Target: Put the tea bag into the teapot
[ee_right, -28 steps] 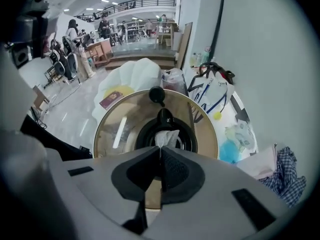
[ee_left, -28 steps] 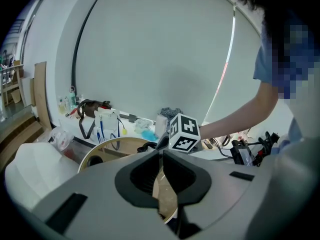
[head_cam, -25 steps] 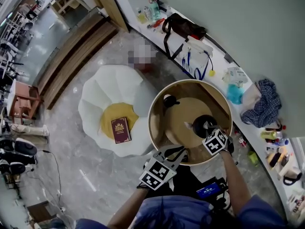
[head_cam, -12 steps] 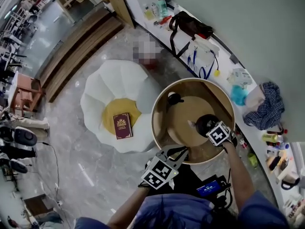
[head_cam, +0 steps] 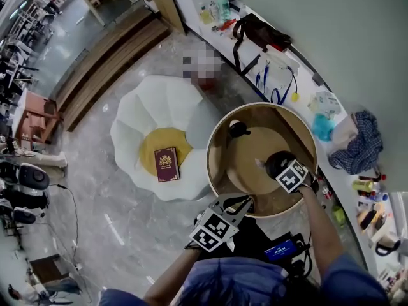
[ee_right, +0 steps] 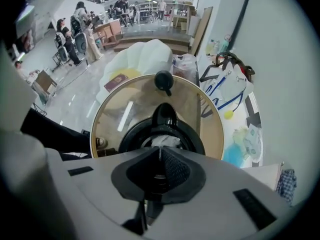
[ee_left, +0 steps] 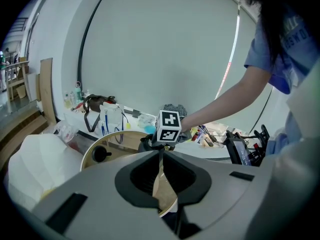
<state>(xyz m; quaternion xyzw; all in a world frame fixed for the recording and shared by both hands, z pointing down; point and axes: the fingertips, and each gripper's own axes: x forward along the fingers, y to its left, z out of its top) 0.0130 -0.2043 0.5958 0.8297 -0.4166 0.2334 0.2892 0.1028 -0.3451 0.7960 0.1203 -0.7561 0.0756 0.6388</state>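
A black teapot point(ee_right: 161, 134) stands open on the round wooden table point(head_cam: 242, 171). Its spout points at the black lid point(ee_right: 163, 80), which lies apart on the table. My right gripper point(ee_right: 160, 150) points straight down over the pot's mouth, shut. The white tea bag point(ee_right: 164, 140) hangs just under its tips, inside the rim. In the head view its marker cube point(head_cam: 291, 175) covers part of the teapot point(head_cam: 275, 162). My left gripper point(head_cam: 241, 203) is shut and empty at the table's near edge, aimed at the pot point(ee_left: 145, 143).
A white petal-shaped seat point(head_cam: 153, 116) with a maroon book point(head_cam: 167, 164) stands left of the table. Behind it, a curved counter point(head_cam: 299, 85) carries a black bag, bottles, a blue cloth and clutter. A device with a lit screen point(head_cam: 280, 250) sits by my body.
My right gripper has edged a little further over the teapot's mouth and rolled slightly. The left gripper has stayed in place.
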